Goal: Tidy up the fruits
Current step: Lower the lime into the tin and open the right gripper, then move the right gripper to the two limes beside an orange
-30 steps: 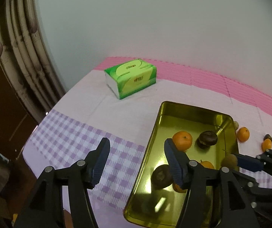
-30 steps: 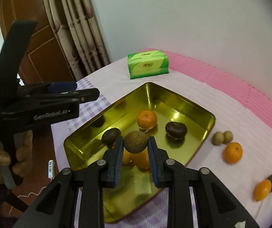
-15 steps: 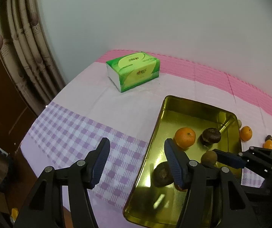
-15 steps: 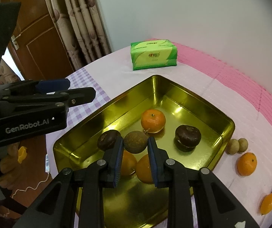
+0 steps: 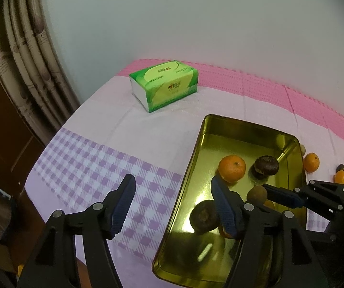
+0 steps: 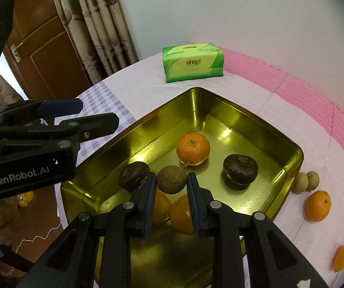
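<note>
On the tablecloth [image 6: 256, 96] sits the gold tray [image 6: 220, 110] with oranges and dark fruits, above which the right gripper [image 6: 169, 187] pinches a brown longan [image 6: 171, 179], while the left gripper [image 5: 172, 192], jaws opening, holds nothing.

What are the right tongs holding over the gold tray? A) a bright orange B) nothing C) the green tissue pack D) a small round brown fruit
D: the right tongs are shut on a small round brown fruit, above the gold tray.
</note>
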Action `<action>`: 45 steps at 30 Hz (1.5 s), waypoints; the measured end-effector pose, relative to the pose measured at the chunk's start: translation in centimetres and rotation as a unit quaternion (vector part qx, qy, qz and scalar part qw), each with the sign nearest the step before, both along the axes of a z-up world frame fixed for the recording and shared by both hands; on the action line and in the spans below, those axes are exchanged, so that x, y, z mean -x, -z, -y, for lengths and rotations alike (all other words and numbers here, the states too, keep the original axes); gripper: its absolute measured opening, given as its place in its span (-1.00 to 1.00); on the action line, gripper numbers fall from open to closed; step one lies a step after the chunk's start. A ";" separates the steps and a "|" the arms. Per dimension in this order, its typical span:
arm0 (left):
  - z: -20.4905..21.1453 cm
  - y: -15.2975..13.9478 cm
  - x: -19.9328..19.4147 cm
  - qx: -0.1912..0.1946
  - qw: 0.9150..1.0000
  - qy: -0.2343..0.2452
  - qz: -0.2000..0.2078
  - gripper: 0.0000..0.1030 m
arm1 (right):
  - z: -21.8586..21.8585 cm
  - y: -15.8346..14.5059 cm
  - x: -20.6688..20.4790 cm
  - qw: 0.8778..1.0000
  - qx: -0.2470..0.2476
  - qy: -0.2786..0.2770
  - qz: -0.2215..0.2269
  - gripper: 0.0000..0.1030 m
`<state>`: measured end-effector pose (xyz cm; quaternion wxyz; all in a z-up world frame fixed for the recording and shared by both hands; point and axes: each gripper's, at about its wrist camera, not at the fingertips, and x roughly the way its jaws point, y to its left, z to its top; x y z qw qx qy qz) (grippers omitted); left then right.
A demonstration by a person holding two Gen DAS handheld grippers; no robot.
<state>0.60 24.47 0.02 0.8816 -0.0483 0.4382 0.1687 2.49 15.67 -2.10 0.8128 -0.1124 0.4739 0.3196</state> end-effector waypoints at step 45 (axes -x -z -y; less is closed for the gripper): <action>0.6 1.4 -0.1 -0.005 1.000 0.013 -0.027 0.45 | 16.6 -3.3 3.0 0.978 -0.080 0.190 0.023 -0.29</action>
